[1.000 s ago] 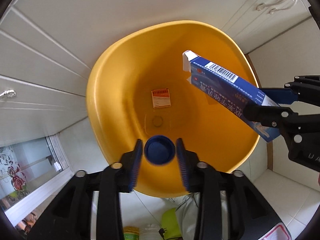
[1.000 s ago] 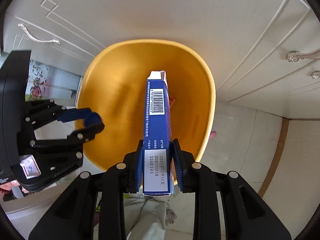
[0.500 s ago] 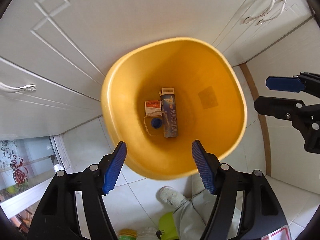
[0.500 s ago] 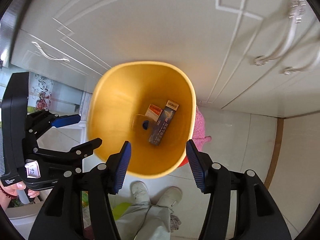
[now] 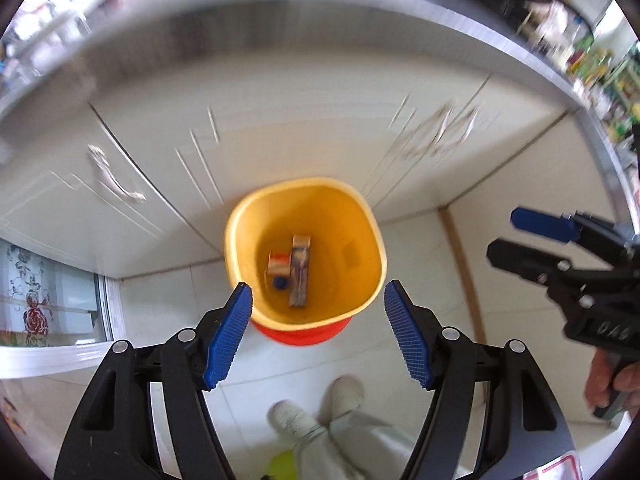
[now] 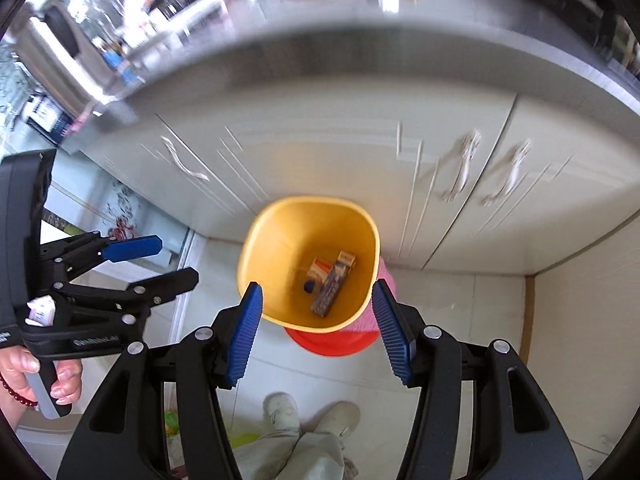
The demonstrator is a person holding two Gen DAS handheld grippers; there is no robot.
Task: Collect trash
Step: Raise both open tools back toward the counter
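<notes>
A yellow bin [image 5: 360, 240] stands on the floor against white cabinets; it also shows in the right wrist view [image 6: 276, 240]. In its bottom lie a long blue box [image 5: 300, 280] [image 6: 330, 290], a small orange-and-white box [image 5: 279, 263] [image 6: 319, 271] and a blue cap [image 5: 280, 282] [image 6: 308, 287]. My left gripper [image 5: 318, 334] is open and empty, well above the bin. My right gripper [image 6: 318, 334] is open and empty, also well above it. Each gripper shows at the edge of the other's view.
White cabinet doors with handles [image 6: 464, 168] stand behind the bin under a grey countertop [image 6: 360, 60]. A red base [image 6: 332, 342] sits under the bin, with a pink cloth [image 6: 384, 280] beside it. The person's shoes [image 6: 312, 412] stand on the tiled floor below.
Both grippers opened and let go: the blue cap and the blue box dropped into the bin. Both grippers then rose far above the bin, bringing the countertop into view.
</notes>
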